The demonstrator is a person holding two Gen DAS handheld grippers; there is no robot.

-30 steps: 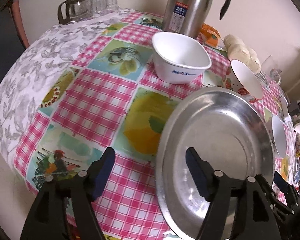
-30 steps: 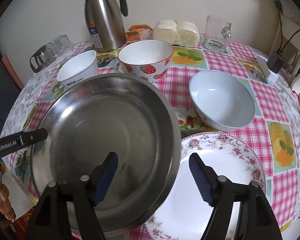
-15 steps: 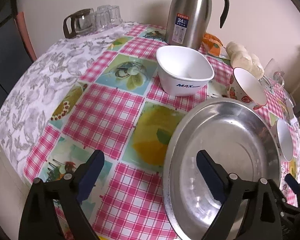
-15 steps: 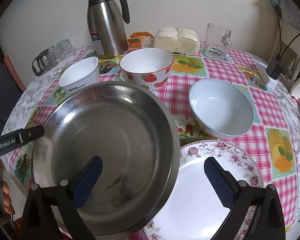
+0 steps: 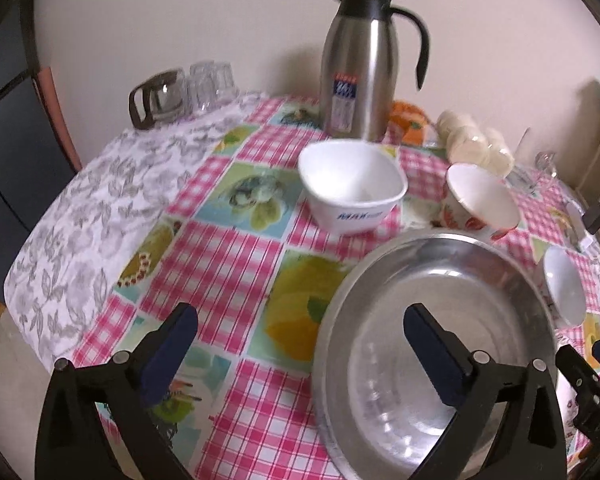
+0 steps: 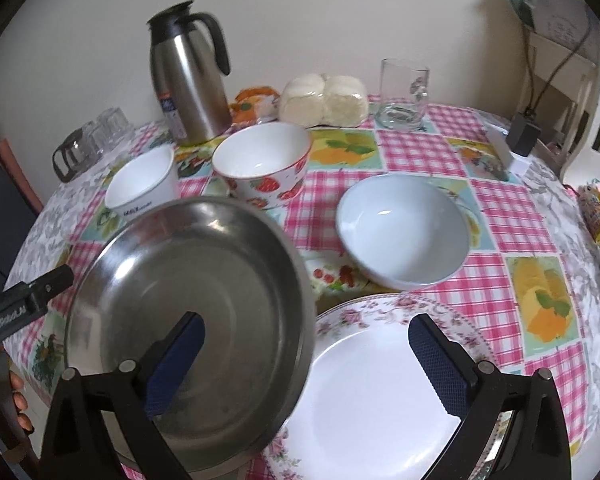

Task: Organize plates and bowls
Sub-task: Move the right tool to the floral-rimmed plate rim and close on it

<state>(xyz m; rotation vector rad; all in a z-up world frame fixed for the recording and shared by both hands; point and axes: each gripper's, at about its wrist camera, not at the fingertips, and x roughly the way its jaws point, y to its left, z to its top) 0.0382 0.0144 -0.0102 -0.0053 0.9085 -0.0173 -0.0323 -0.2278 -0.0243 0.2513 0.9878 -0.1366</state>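
A wide steel plate point(image 5: 440, 340) point(image 6: 204, 280) lies on the checked tablecloth, its right rim over the edge of a floral plate point(image 6: 380, 380). My left gripper point(image 5: 300, 314) hangs above the steel plate's left rim, jaws opening, no pad touching it. My right gripper point(image 6: 306, 322) is open above the seam between the two plates and holds nothing. Behind stand a white square bowl point(image 5: 352, 188) point(image 6: 144, 184), a strawberry bowl point(image 5: 480, 200) point(image 6: 260, 160) and a pale blue bowl point(image 6: 404, 228) point(image 5: 564, 284).
A steel thermos point(image 5: 360, 68) point(image 6: 188, 76), a bag of buns point(image 6: 324, 100) and a glass mug point(image 6: 404, 96) line the far side by the wall. Small glasses point(image 5: 180, 88) stand at the far left. A hand point(image 6: 16, 400) shows at the table's left edge.
Both grippers' jaws have spread wider. Both have lifted and tilted up, so more of the wall and the far side of the table shows. The steel plate stays where it lay.
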